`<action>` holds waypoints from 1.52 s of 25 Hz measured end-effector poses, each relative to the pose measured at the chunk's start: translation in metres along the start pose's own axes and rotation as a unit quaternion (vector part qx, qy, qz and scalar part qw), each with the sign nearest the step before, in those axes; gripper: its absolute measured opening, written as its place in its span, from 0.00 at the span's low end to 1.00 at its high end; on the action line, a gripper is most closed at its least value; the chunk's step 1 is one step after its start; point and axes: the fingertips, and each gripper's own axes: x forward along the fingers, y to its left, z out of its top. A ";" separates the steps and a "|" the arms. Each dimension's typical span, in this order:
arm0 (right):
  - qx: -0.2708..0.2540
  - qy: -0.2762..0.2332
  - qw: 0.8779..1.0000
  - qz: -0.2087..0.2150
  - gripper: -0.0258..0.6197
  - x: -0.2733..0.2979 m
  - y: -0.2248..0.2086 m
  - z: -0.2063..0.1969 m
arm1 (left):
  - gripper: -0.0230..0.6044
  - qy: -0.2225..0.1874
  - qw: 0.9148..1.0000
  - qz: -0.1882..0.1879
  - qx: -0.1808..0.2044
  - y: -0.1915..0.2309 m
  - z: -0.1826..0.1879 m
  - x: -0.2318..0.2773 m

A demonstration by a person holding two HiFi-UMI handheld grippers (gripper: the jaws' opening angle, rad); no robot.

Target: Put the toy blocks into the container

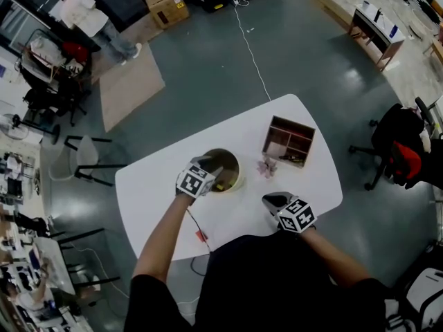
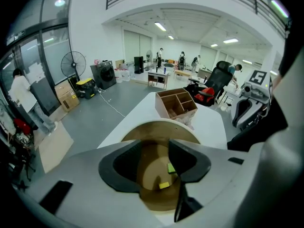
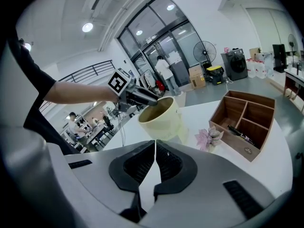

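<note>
Inside the container [image 2: 160,131], the toy blocks [image 2: 164,185] lie just below the left gripper's [image 2: 154,163] wide, empty jaws; the right gripper's [image 3: 155,160] jaws are closed.

The right gripper [image 3: 155,144] has its fingers [image 3: 140,165] pressed together, nothing between them. Ahead on the white counter [image 3: 202,112] stands a cream container [image 3: 162,121], with the left gripper [image 3: 145,99] at its rim. To the right, a pink flower [image 3: 209,137] sits beside a wooden divided box [image 3: 244,122].

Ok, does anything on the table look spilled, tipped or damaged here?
Nothing stands out. The container stands upright with yellow-green blocks lying inside, and the wooden organizer sits level beside a pink flower.
</note>
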 end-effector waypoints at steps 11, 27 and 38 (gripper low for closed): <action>-0.019 0.024 0.999 0.011 0.05 0.012 0.021 -0.008 | 0.31 -0.064 0.996 -0.003 -0.054 0.000 0.000 -0.027; -0.085 0.072 0.990 0.091 0.05 0.053 0.088 -0.027 | 0.16 -0.150 0.981 0.060 -0.109 -0.003 -0.054 -0.111; -0.154 0.139 0.967 0.150 0.05 0.127 0.183 -0.049 | 0.07 -0.153 0.955 0.116 -0.227 -0.002 -0.213 -0.180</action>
